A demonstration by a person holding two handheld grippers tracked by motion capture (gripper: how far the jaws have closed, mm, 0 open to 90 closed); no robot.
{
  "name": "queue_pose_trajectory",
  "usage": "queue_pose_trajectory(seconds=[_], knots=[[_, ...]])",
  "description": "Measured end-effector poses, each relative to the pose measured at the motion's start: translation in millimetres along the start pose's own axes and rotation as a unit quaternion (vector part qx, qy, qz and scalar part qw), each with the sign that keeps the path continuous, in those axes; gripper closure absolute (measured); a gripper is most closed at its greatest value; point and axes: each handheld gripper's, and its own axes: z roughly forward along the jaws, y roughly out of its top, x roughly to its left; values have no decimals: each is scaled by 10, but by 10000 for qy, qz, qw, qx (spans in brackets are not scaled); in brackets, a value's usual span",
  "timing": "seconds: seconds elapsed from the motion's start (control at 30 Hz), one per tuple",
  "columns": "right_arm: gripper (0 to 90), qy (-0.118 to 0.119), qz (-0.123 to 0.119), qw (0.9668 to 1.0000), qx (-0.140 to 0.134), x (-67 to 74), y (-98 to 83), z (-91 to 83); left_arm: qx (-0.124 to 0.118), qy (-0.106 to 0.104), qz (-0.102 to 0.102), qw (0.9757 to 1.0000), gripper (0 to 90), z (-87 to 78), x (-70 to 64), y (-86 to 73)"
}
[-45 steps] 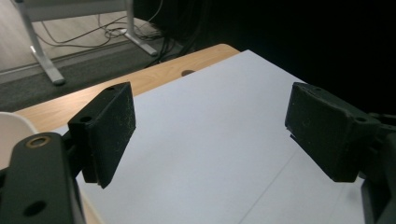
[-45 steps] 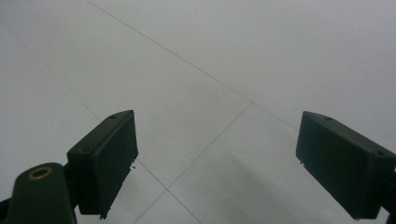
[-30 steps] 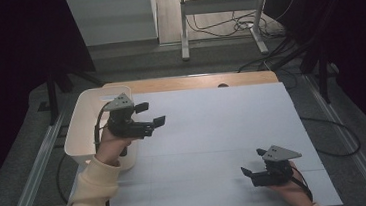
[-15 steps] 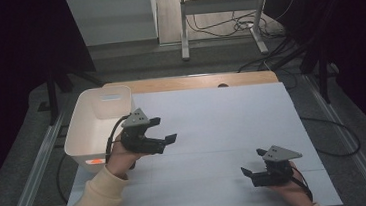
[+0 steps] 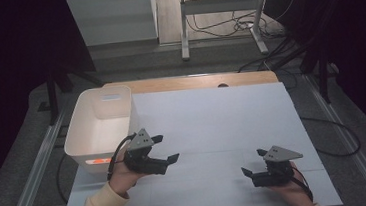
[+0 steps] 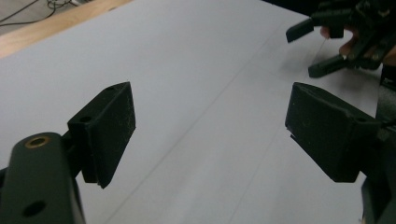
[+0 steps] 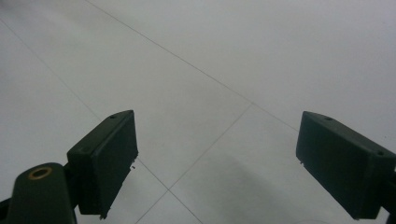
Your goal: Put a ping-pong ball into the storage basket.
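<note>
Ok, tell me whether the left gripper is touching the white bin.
Apart. In the high view the left gripper sits just right of the white bin, with white table surface under its open jaws and nothing between them.

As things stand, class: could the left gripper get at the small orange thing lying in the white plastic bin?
Probably yes. The left gripper is open and empty beside the white plastic bin, whose top is open. The small orange thing lies by the near wall, so the gripper would have to lift over that rim.
</note>
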Motion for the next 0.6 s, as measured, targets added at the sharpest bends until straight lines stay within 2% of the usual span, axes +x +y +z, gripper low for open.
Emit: queue_pose_trajectory(seconds=[0.07, 0.23, 0.3, 0.6], knots=[[132, 8, 3, 10000, 2, -1, -1, 1, 30, 12, -3, 10000, 168, 15, -16, -50], [131, 24, -18, 10000, 12, 4, -3, 12, 287, 107, 37, 9995, 167, 99, -86, -334], [132, 17, -10, 10000, 10, 4, -4, 9, 348, 220, 64, 9991, 167, 91, -93, -422], [130, 39, -8, 10000, 44, 18, -9, 9, 314, 467, -201, 9982, 166, -27, -46, -680]])
